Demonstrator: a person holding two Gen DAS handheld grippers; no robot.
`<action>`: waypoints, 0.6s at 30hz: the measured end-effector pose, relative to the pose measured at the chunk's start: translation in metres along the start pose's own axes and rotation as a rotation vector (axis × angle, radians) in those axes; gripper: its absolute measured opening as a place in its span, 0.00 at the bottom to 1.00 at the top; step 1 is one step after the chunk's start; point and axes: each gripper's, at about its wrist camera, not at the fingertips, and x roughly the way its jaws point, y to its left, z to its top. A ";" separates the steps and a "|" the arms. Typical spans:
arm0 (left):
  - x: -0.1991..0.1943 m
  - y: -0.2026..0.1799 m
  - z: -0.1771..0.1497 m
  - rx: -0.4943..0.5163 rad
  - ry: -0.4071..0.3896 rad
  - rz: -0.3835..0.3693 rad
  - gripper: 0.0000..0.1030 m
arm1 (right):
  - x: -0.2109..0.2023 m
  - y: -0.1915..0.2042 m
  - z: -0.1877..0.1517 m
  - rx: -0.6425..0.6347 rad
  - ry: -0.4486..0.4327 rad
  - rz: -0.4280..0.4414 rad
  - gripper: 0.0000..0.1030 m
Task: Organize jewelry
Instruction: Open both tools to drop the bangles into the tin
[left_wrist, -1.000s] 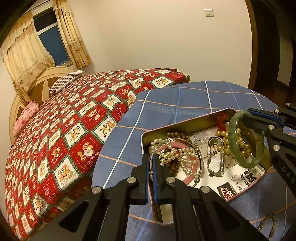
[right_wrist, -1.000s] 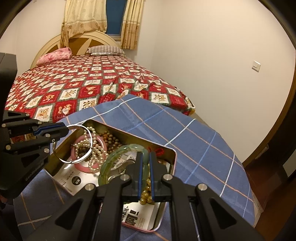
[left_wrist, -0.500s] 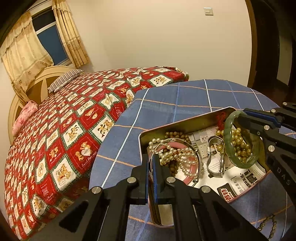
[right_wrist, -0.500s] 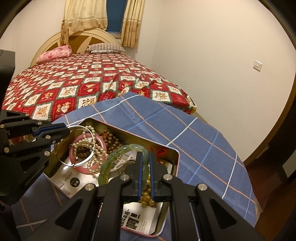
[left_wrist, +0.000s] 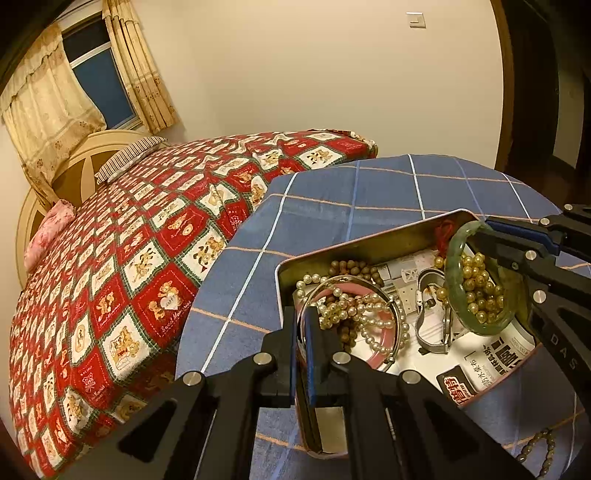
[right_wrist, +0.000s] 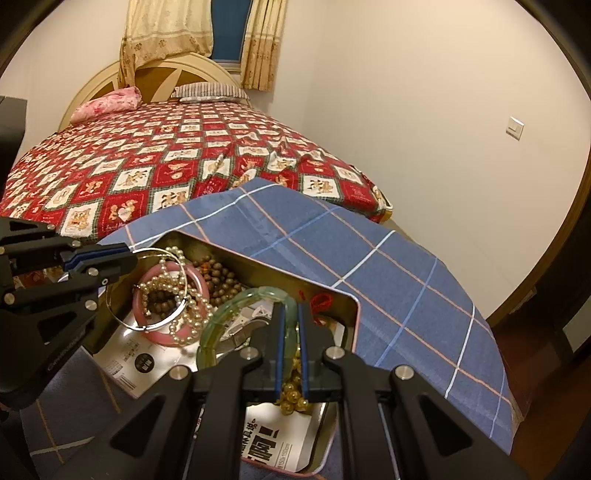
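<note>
1. My left gripper (left_wrist: 302, 325), clamped on the thin silver bangle (right_wrist: 147, 291), sits lower over the tin (right_wrist: 258, 269) than a second ago.
2. My right gripper (right_wrist: 290, 332) carries the green jade bangle (left_wrist: 476, 280) lower, toward 6 o'clock, nearer the gold beads (left_wrist: 476, 284).

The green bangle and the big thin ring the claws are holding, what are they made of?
The green bangle, in the right claw, looks like jade or glass: cloudy, see-through green with a smooth polished shine. The thin ring, in the left claw, looks like silvery metal wire, since it catches bright glints. Looks alone can't confirm either one.
</note>
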 end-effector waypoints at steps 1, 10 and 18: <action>0.000 0.000 0.000 0.000 -0.001 0.002 0.04 | 0.000 0.000 0.000 0.001 0.000 -0.001 0.08; -0.003 0.002 0.000 -0.008 -0.016 0.007 0.06 | 0.000 0.001 0.000 0.001 0.000 -0.001 0.09; -0.011 0.005 0.003 -0.016 -0.035 0.032 0.12 | -0.004 0.001 0.000 0.004 -0.012 -0.007 0.14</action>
